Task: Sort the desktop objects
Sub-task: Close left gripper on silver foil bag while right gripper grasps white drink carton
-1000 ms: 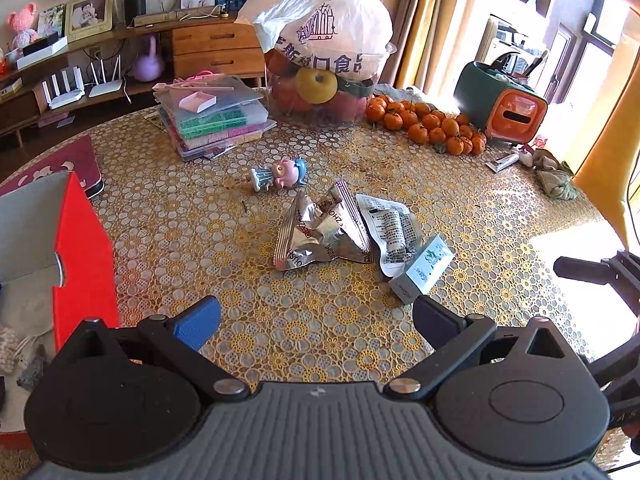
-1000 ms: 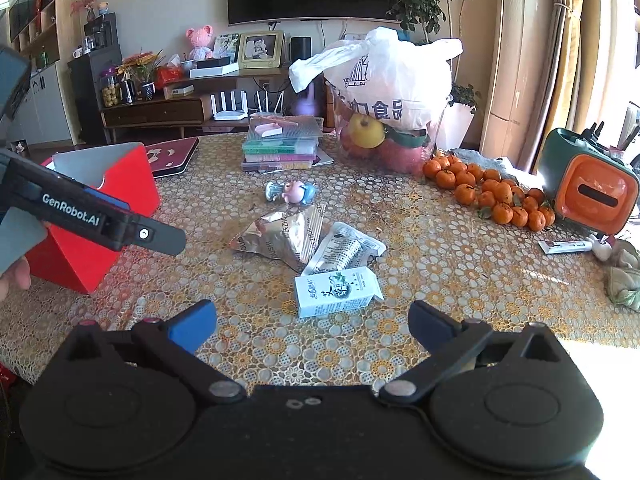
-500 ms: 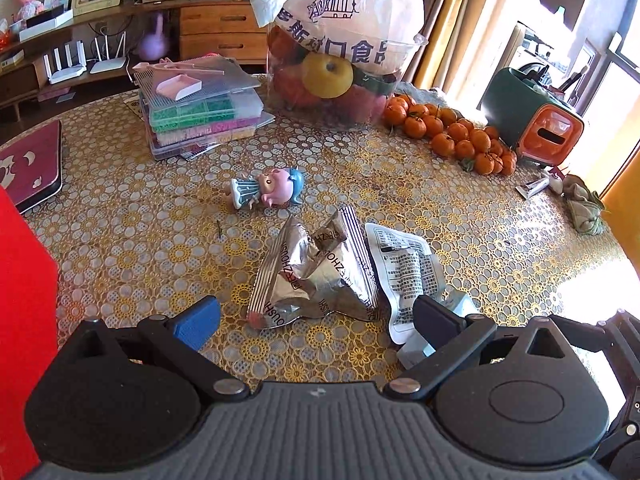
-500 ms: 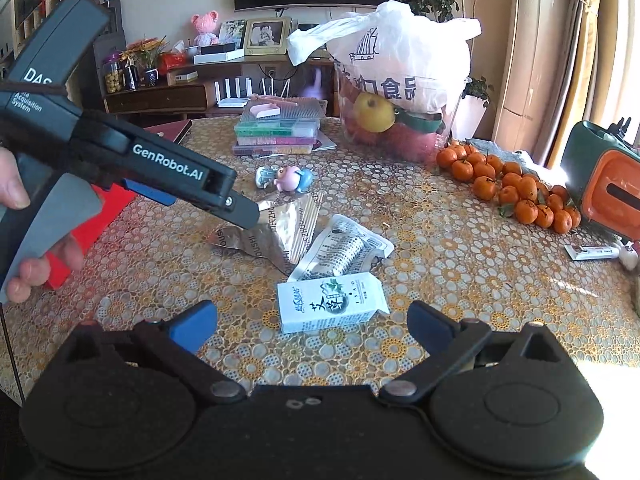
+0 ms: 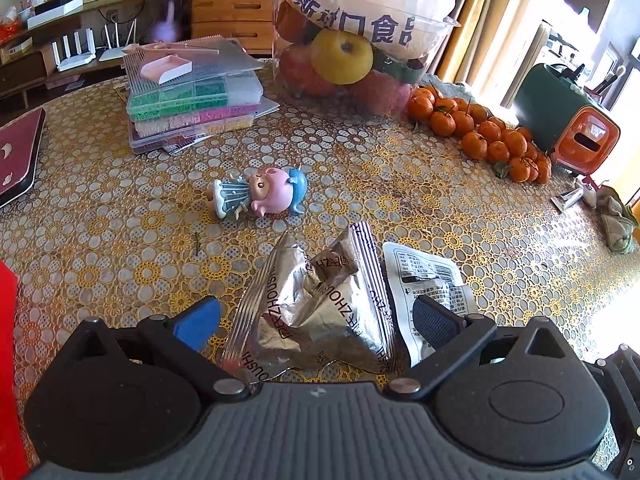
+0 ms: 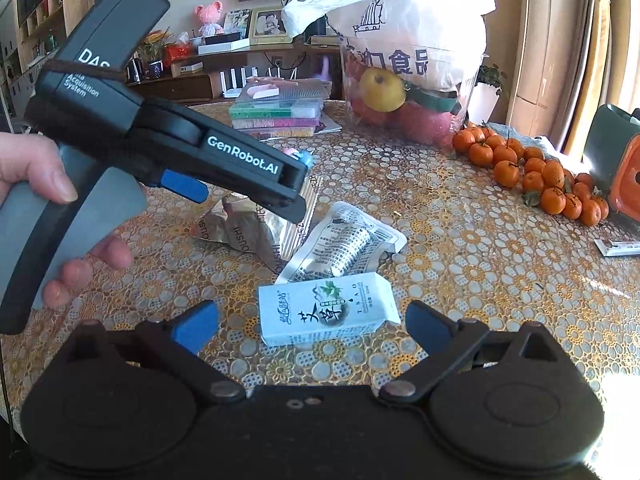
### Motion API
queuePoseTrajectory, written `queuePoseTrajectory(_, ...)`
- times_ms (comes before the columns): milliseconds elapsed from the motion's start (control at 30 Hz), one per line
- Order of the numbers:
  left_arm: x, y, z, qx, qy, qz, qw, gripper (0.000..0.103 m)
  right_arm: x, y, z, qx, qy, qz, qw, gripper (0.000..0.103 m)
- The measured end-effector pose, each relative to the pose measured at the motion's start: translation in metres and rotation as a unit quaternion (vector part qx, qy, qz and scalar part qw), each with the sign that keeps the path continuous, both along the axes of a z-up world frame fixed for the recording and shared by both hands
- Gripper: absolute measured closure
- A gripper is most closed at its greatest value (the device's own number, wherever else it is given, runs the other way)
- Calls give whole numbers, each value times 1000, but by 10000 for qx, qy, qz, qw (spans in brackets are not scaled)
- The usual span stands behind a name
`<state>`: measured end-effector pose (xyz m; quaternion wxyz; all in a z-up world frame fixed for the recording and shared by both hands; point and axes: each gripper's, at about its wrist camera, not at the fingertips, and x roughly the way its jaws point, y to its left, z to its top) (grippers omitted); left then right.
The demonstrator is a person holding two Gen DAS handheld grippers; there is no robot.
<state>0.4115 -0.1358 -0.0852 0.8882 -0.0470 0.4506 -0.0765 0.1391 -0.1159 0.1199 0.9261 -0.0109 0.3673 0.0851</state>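
Left gripper (image 5: 316, 322) jaws wide apart around crumpled foil wrapper (image 5: 316, 308); right gripper (image 6: 312, 326) spread too, white carton (image 6: 326, 308) between fingers, ungripped.

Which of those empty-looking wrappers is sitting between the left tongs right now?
The crumpled silver foil wrapper: it lies between the open left tongs. The flat white printed wrapper lies just beside it, under the tongs' right finger, and the white carton sits before the right tongs.
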Motion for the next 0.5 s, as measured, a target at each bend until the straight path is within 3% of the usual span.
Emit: queuePoseTrajectory(500, 10, -4, -20, 262, -38, 0, 9997, 0, 13, 4, -13, -127, 79, 50, 9999, 15)
